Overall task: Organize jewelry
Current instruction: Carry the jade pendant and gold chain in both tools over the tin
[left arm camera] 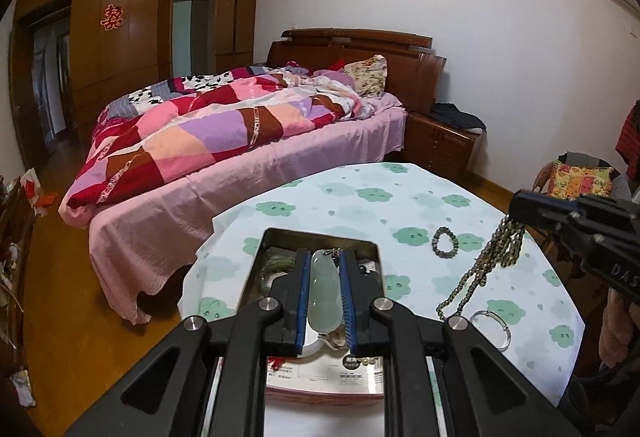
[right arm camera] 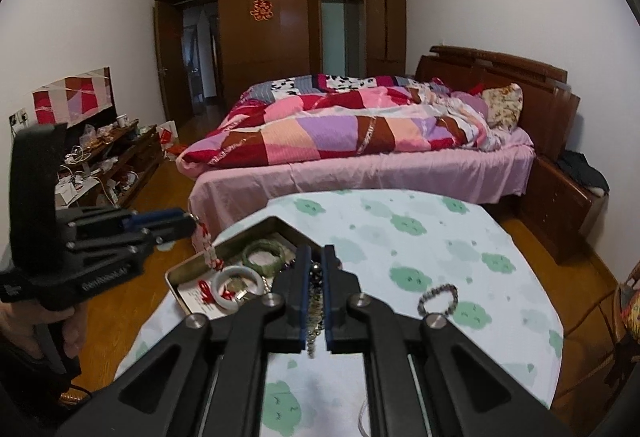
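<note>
My left gripper is shut on a pale green jade pendant and holds it above the open metal tin. In the right wrist view the left gripper has a red and white cord hanging from it over the tin. My right gripper is shut on a dark bead necklace; in the left wrist view the necklace hangs from it to the table. The tin holds a green bangle and a white bangle.
The round table has a cloth with green clouds. A small bead bracelet and a clear bangle lie on it. The bracelet also shows in the right wrist view. A bed stands behind the table.
</note>
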A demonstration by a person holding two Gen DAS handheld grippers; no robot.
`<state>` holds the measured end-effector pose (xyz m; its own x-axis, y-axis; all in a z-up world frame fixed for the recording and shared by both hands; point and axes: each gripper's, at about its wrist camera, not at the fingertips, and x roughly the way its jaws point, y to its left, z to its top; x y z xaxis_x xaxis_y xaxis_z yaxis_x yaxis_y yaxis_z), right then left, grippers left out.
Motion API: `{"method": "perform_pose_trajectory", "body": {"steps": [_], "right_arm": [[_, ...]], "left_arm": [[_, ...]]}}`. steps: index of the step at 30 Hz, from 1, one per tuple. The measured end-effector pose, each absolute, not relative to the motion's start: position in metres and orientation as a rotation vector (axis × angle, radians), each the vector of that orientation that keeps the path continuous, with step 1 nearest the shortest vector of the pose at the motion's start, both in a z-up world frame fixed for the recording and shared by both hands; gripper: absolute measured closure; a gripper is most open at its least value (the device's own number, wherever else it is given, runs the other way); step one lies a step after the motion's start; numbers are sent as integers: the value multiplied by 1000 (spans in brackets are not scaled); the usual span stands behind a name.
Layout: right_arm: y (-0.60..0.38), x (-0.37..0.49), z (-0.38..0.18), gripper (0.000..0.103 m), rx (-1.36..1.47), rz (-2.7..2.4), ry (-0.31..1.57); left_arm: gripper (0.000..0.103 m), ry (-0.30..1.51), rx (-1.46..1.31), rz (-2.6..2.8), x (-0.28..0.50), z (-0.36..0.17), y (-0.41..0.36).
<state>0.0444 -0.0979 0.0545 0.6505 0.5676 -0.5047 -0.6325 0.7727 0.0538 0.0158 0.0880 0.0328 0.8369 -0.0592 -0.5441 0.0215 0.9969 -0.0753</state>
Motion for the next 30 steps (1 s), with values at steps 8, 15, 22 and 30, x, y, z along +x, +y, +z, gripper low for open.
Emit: {"method": "perform_pose_trajectory", "body": {"steps": [8, 15, 22, 30], "right_arm": [[-70, 41, 61, 96, -168, 729, 502], [-48, 40, 62, 96, -194, 763, 496], [-29, 38, 55, 96, -217, 792, 509], [-19, 40, 34, 96, -221, 802, 561]], "left_arm": [[89, 602, -88, -18, 20, 22, 100], [89, 627, -111, 1, 26, 11, 111], [89, 656, -123, 23, 31, -2, 119], [89, 706, -125, 30, 37, -24, 117]]}}
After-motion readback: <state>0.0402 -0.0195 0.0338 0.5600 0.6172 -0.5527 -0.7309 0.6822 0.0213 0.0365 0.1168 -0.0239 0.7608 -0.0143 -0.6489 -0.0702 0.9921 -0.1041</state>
